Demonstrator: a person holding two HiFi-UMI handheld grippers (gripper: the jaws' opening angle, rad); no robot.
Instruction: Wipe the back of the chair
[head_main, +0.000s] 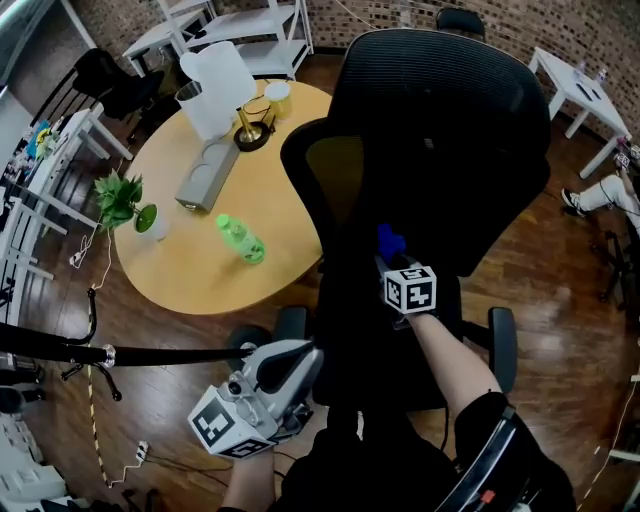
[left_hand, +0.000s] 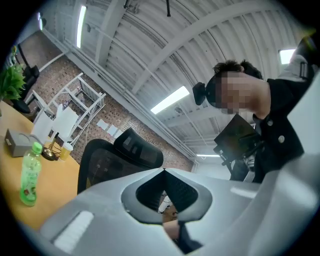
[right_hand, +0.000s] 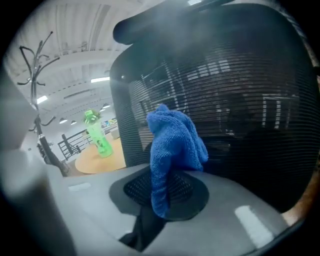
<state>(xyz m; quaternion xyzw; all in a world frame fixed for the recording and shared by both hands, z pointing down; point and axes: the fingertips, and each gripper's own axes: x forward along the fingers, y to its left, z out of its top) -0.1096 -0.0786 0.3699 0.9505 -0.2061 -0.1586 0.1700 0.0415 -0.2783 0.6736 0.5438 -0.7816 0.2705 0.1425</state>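
Your right tool (right_hand: 165, 194) is clamped on the blue cloth (right_hand: 172, 145). The chair back (head_main: 440, 130) stands directly beyond it, long axis upright. Your left tool (head_main: 300, 362) is closed on nothing, low and near. Right is nearer, so it likely wipes.

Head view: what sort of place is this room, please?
Probably an open office or workspace: a black mesh office chair, a round wooden table and white racks along a brick wall show it.

Black mesh chair back (head_main: 440, 130) upright, bunched blue cloth (right_hand: 172, 150) against it
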